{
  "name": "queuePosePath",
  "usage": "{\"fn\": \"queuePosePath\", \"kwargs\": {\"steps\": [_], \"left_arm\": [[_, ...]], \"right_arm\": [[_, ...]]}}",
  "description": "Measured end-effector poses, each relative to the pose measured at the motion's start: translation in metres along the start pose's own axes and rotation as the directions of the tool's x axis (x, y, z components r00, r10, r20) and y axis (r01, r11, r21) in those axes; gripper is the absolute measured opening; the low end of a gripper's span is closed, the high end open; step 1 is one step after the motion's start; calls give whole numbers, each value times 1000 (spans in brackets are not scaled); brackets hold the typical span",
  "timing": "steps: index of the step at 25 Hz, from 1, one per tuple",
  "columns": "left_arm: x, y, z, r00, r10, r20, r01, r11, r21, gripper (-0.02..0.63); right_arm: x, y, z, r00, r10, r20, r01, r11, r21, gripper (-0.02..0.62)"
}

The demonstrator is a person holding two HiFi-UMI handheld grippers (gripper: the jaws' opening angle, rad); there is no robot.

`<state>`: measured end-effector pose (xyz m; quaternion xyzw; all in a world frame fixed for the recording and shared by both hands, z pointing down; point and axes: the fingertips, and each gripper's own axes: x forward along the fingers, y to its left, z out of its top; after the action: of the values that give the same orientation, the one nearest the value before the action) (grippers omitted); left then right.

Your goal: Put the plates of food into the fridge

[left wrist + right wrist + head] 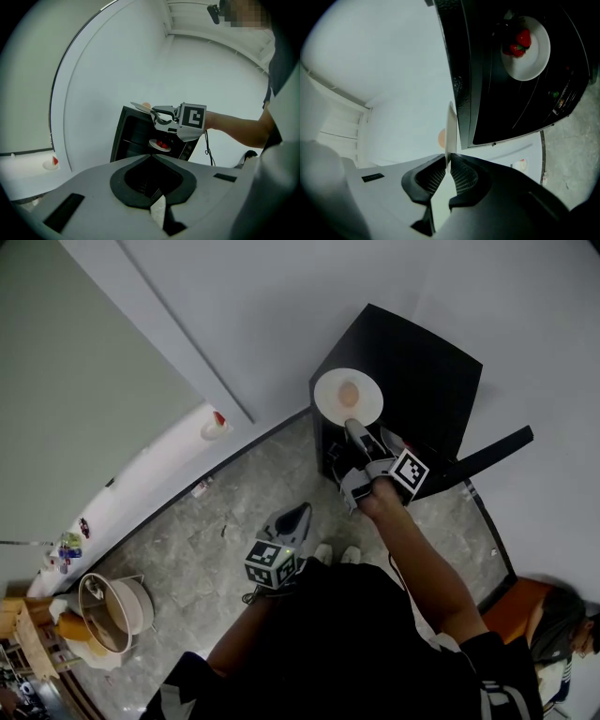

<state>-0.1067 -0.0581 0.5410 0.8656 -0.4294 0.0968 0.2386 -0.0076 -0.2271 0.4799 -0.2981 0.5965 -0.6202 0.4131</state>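
At the fridge front: we log a small black fridge on a grey stone floor, its door swung wide open.
Right gripper: arm stretched out; jaws pinch the near rim of plate 1.
Plate 1: white, round, carrying 1 pale orange food piece. From the left gripper view it sits about level with the fridge's top edge, just at the open front and not on a shelf.
Right gripper view: plate 1 shows edge-on between the ribbed pads, the pads touching it on both sides.
Plate 2: white, resting on a shelf inside the fridge, below plate 1, holding red strawberries.
Left gripper: held low and close to the body, well apart from the fridge. Its jaws are pressed together with nothing between them, and it points toward the fridge.
Wall side: 1 small white dish with something red, on a pale ledge left of the fridge.
Far left: a round bin amid clutter we cannot make out.
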Motion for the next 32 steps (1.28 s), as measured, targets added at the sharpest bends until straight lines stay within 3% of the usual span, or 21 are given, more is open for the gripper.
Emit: {"fn": "queuePosePath", "kwargs": {"steps": [22, 32], "left_arm": [[-11, -5, -13, 1000, -5, -18, 5, 1000, 0, 21], [-14, -4, -16, 1000, 1, -31, -1, 1000, 0, 21]], "right_arm": [[-56, -8, -52, 987, 15, -162, -25, 998, -60, 46], [-77, -63, -39, 986, -75, -148, 63, 995, -80, 48]]}}
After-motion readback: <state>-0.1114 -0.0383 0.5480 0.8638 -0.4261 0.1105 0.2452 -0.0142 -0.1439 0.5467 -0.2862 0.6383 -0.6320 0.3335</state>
